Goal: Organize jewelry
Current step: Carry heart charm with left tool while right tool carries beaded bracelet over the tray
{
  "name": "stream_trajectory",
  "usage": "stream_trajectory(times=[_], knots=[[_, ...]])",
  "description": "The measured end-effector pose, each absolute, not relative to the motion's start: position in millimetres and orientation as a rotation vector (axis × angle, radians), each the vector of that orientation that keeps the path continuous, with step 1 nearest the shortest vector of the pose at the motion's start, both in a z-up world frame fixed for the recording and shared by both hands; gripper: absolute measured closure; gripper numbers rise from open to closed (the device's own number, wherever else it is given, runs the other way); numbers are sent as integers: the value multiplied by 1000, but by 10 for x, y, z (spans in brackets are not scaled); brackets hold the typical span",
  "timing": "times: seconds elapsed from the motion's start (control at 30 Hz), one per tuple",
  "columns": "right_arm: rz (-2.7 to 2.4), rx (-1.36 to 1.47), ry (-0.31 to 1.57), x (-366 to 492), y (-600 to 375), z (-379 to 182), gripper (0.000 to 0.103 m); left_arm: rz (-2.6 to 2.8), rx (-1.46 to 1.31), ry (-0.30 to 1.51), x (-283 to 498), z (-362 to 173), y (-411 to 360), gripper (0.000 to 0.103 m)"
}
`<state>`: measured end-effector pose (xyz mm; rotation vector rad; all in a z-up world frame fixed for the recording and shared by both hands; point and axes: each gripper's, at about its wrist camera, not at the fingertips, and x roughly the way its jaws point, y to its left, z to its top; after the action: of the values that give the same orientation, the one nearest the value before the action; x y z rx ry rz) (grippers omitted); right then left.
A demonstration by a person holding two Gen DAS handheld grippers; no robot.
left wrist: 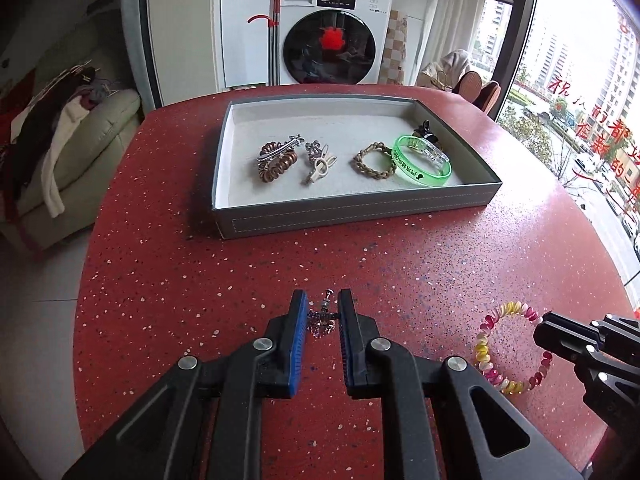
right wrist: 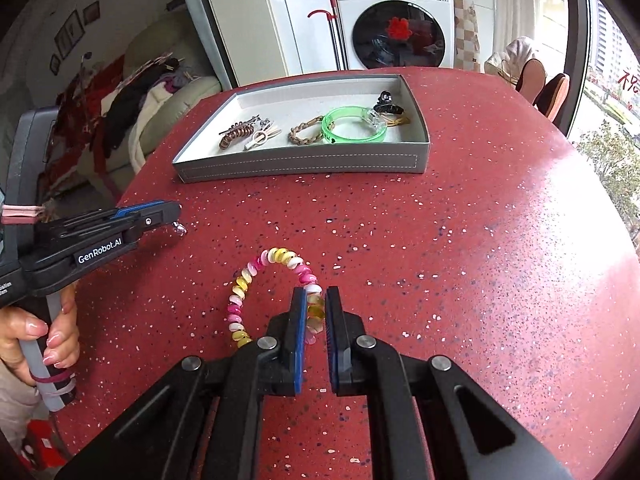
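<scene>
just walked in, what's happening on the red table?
A person is sorting jewelry with two handheld grippers. The left gripper is shut on a small beaded earring; the right gripper is shut on a pink and yellow spiral bracelet. Neither piece has reached the grey tray yet, which already holds a brown spiral hair tie, a braided bracelet, a green bangle and some clips.

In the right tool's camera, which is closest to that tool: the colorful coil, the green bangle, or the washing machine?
1. Colorful coil, pinched in the right tool.
2. Green bangle, in the tray's right half.
3. Washing machine, behind the table.
</scene>
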<state>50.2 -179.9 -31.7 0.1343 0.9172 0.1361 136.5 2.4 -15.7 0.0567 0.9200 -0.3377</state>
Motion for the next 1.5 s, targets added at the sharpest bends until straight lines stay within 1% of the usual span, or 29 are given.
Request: stream_trajectory(times=[0.27,0.63,1.5], knots=[[141,184,896,595,-1920,-238,93,-332,19,911,1363,-48,125,68],[137,212,892,875,-2044,-125,93,-340,10,873,1477,165,71,68],[132,306,869,2030,-2357,72,93,-327,41,826,2272,431,-233,68]])
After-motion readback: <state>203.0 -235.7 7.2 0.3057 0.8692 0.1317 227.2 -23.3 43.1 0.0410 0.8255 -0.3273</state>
